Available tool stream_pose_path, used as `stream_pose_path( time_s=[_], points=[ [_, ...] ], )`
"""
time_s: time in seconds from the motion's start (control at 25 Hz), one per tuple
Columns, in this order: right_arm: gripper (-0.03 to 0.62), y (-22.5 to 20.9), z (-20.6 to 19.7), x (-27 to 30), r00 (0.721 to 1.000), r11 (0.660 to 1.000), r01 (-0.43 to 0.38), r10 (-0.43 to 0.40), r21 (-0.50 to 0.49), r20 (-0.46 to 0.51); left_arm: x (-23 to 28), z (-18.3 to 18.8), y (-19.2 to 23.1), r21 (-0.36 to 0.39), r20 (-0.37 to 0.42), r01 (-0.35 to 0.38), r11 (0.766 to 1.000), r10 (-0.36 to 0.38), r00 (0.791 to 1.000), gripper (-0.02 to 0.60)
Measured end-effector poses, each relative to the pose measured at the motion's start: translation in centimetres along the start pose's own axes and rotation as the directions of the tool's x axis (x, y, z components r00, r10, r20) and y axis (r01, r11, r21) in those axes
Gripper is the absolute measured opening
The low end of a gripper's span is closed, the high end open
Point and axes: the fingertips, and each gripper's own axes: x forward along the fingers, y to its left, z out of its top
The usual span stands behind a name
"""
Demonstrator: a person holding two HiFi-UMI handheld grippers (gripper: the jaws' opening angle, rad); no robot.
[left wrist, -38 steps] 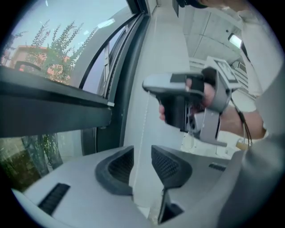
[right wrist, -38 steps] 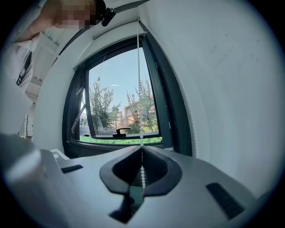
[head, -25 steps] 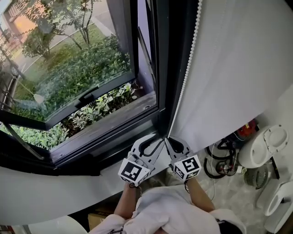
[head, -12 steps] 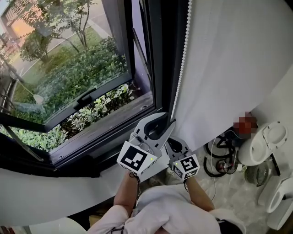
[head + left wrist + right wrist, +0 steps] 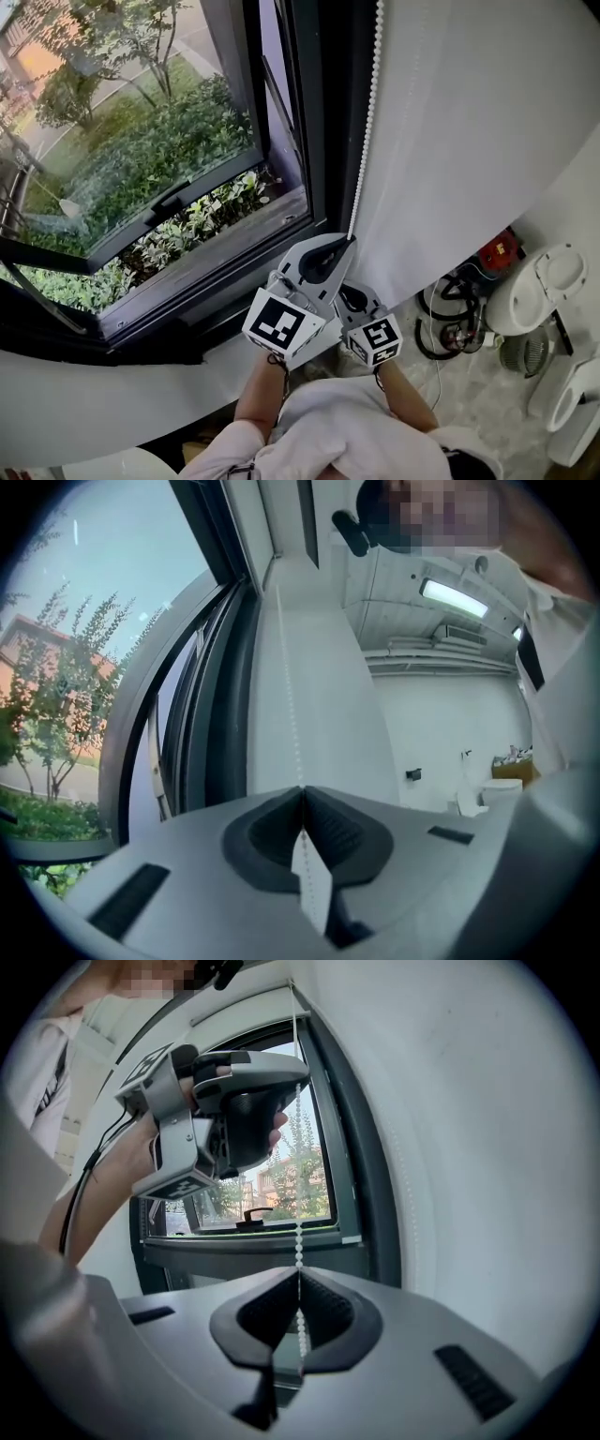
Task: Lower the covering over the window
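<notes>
My left tool (image 5: 348,246), held just above my right tool (image 5: 299,1275), had just closed on the bead chain (image 5: 365,112). The right tool pinched it lower down, beside the white blind (image 5: 469,141) at the window (image 5: 141,150).

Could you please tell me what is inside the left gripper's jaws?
The white bead chain runs into the left gripper, whose jaws have just closed on it. The beads at the pinch itself are covered by the dark pads.

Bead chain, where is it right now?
Head view, right of centre: bead chain hangs between dark window frame and white covering, pinched low by left tongs and right tongs.
</notes>
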Motion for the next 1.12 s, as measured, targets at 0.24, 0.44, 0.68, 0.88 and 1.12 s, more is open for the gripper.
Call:
stream_pose_path(
  time_s=[0.24,0.44,0.68,0.88,1.12],
  points=[
    [-0.003,0.1,-2.3,0.3,0.998,1.000,-0.007,0.009,0.022,-0.063,-0.6,-2.9,0.1,-0.034,-0.052,-0.021,0.999,0.019,0.998,0.014],
    [-0.003,0.2,-4.6,0.5,0.992,0.999,-0.018,0.023,0.042,-0.123,-0.9,-5.3,-0.1,-0.076,-0.093,-0.035,0.997,0.027,0.995,0.014],
    [-0.003,0.3,-6.7,0.6,0.985,0.998,-0.016,0.026,0.063,-0.171,-1.2,-7.3,-0.2,-0.107,-0.116,-0.045,0.993,0.033,0.993,0.014],
    [-0.003,0.2,-8.1,0.6,0.978,0.997,-0.012,0.027,0.076,-0.206,-1.5,-8.7,-0.6,-0.126,-0.134,-0.048,0.991,0.031,0.991,0.014],
    [-0.002,0.2,-10.1,0.4,0.967,0.997,-0.008,0.027,0.077,-0.254,-1.9,-10.6,-0.9,-0.164,-0.161,-0.054,0.985,0.028,0.987,0.014]
  ],
)
